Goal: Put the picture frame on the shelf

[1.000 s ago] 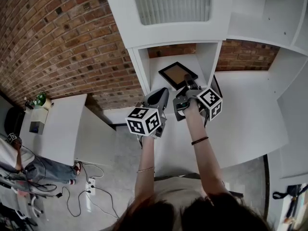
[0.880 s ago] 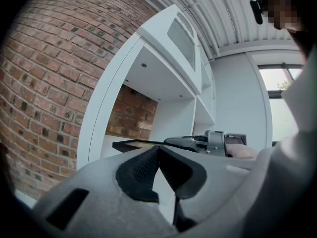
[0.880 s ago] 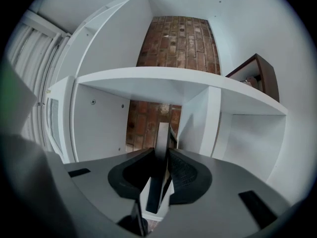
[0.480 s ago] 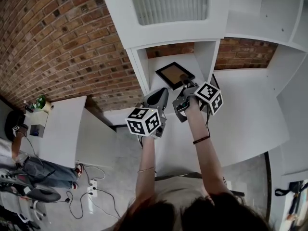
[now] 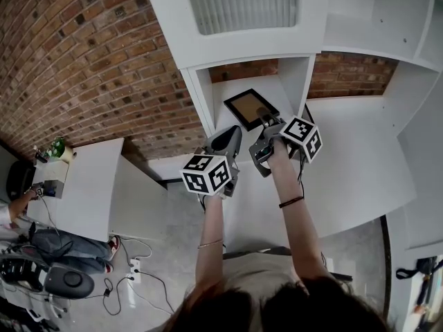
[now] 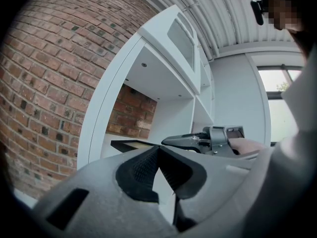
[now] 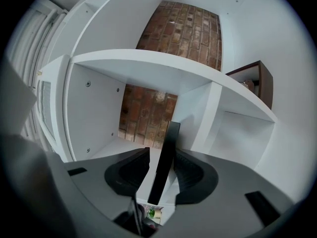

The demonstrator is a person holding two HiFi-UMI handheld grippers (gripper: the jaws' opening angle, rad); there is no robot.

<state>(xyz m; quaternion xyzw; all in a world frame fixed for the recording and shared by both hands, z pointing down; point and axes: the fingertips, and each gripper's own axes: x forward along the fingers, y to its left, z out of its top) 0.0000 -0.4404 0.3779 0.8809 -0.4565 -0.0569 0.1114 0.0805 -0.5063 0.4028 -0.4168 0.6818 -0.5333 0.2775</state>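
Both of the person's arms reach toward the white shelf (image 5: 199,97), with the brick wall (image 5: 83,68) off to its left. The left hand-held gripper (image 5: 231,135) waits just outside the open compartment, its jaws closed together on nothing. The picture frame (image 5: 249,106) sits inside that compartment. Its near edge is between the jaws of the right hand-held gripper (image 5: 267,120), which have just been opening and now stand loose around it.

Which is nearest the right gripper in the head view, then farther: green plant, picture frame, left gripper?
1. picture frame, between the right gripper jaws, which have just been opening.
2. left gripper, close beside it, left.
3. green plant, far left.
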